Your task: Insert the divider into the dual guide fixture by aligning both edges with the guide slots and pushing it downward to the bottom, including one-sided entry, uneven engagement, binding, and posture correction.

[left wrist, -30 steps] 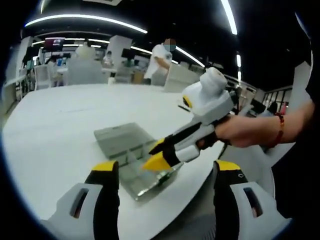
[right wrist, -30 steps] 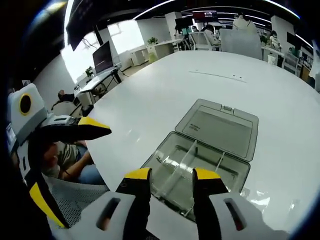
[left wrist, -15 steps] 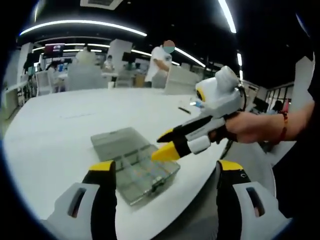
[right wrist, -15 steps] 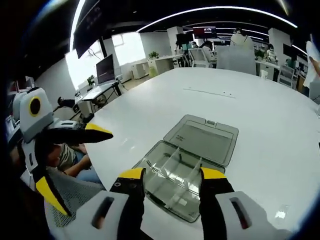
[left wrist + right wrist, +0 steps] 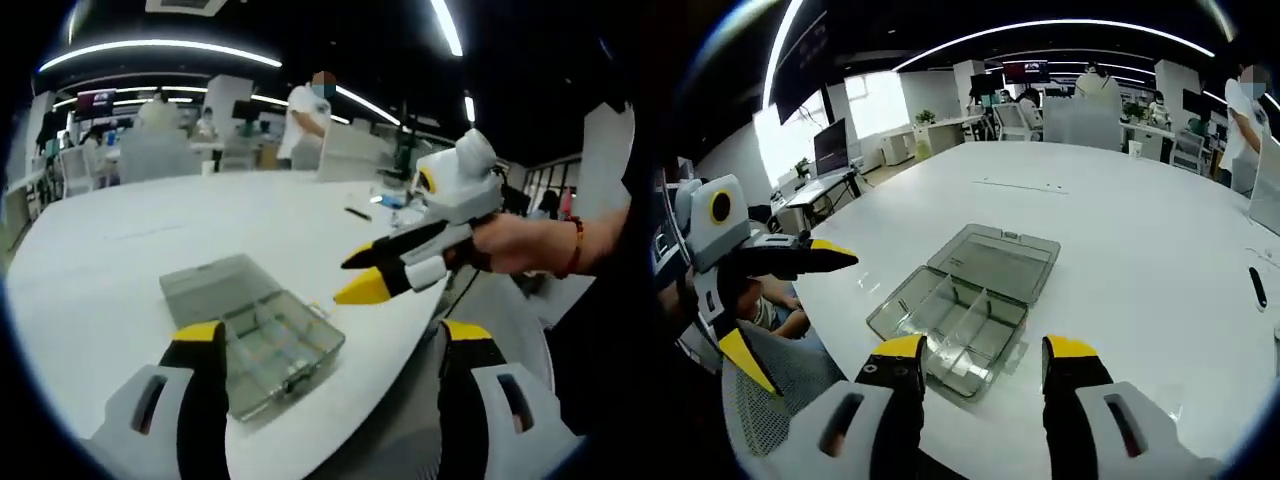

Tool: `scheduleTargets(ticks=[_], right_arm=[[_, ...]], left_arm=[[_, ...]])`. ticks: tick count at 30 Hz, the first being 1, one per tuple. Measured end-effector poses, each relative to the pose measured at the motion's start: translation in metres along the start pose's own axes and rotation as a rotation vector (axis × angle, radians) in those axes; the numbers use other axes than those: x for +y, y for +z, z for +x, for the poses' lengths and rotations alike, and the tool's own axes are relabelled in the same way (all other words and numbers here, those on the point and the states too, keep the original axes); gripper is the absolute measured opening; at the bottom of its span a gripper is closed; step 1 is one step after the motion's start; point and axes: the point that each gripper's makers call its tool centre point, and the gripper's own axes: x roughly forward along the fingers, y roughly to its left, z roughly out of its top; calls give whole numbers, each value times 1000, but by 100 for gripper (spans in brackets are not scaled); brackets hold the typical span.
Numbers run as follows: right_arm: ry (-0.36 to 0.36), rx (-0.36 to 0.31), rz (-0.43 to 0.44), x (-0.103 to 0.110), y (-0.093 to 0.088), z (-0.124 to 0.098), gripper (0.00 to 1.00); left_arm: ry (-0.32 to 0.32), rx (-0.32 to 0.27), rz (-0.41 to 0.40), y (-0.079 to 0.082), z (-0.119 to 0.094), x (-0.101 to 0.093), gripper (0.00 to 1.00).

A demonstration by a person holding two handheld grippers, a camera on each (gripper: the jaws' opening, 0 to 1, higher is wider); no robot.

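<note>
Both grippers, left [image 5: 325,345] and right [image 5: 985,360], hang wide and empty above the open clear box [image 5: 965,310] at the table's [image 5: 1120,230] edge. Dividers [image 5: 958,325] stand inside the box, and a one-sided push on one could jam it or slide the box off.

Left gripper [image 5: 330,345]: jaws spread wide, nothing between them.
Right gripper [image 5: 975,360]: jaws parted, nothing held.
Right hand [image 5: 520,245]: wrapped round the right gripper's handle.
</note>
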Motion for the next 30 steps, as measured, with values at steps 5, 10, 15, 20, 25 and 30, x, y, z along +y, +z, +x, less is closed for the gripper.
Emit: scheduleTargets(ticks=[5,10,15,20,25,30], right_arm=[[-25,-3,22,-16,-5,-10,43],[-46,-3,33,-31,-9,-17,43],[-88,9,16,-51,-16,-25,43],[-102,15,42,-67,-23,-31,43],[-122,33,68,-80,-32,-37,44],[-137,58,73,-92,-45,-39,44]], left_arm=[[-10,8,10,2,5,-3,86],[-16,17,19,5,14,-6,86],[-20,14,21,9,22,-12,86],[-20,12,18,11,27,-17,86],[-25,22,20,9,32,-23,86],[-17,16,6,8,37,-27,86]])
